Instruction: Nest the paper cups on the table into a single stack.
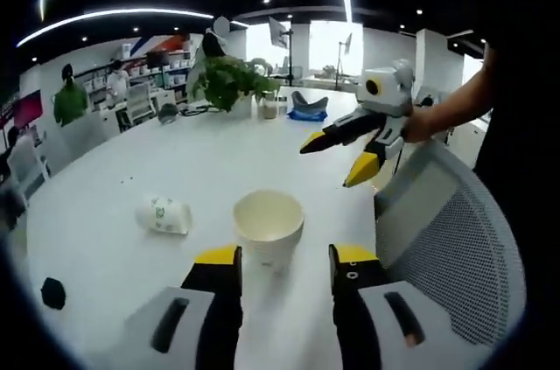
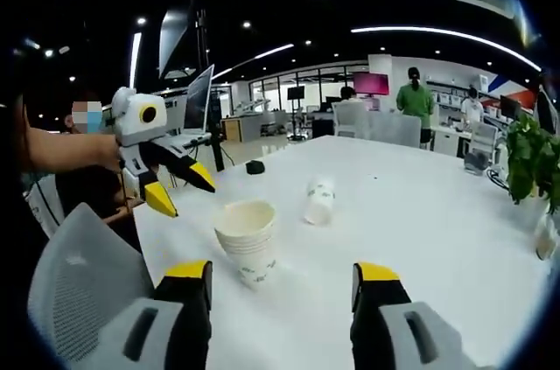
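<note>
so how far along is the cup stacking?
Mostly done: several cups already sit nested in the upright stack near the table edge. Nothing is in hand; the left hand-held gripper and right hand-held gripper are both open and empty. Left: the one cup on its side behind the stack.

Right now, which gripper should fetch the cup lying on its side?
Probably left: in the left gripper view the tipped cup lies just left of the upright stack, near the open left gripper. The right gripper would reach past the stack.
</note>
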Available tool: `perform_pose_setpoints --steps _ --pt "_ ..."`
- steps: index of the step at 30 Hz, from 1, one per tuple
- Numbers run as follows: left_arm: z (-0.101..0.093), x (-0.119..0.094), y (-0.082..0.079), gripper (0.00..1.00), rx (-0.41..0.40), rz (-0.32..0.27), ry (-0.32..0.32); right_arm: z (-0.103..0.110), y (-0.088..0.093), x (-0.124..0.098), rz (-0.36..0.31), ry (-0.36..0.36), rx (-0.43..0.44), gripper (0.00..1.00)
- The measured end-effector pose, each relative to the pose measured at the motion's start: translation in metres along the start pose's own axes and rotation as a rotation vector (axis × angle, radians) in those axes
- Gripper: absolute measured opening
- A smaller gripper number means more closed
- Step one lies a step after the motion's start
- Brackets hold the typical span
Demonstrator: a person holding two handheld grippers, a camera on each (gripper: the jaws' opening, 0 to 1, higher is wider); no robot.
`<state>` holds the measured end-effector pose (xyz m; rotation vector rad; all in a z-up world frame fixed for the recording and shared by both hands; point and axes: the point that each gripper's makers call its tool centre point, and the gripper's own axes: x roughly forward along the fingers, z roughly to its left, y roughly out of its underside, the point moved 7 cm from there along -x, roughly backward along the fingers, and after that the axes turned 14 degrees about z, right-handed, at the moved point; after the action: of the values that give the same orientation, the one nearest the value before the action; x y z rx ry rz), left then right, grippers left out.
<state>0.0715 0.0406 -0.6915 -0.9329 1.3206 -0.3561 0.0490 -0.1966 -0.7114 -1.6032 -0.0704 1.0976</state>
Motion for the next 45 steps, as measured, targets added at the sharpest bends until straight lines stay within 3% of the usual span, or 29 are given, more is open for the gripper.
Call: perform_pose_setpoints --steps 10,23,31,38,45 --pt "-0.011 -0.017 0.021 0.55 -0.040 -0.031 -0.110 -0.022 -0.009 0.016 0.040 0.030 -0.018 0.63" --pt "-0.019 -0.026 0.047 0.76 -0.149 -0.087 -0.237 -0.062 -0.022 0.055 0.088 0.050 0.011 0.65" --pt "-0.026 -0.017 0.054 0.80 -0.186 -0.102 -0.263 -0.073 -0.039 0.081 0.094 0.032 0.007 0.67" --pt "-0.025 -0.018 0.056 0.84 -0.188 -0.108 -0.299 -0.086 -0.043 0.108 0.118 0.027 -0.001 0.66" --pt "-0.029 -0.014 0.054 0.86 -0.190 -0.124 -0.272 -0.091 -0.051 0.129 0.140 0.030 0.010 0.64"
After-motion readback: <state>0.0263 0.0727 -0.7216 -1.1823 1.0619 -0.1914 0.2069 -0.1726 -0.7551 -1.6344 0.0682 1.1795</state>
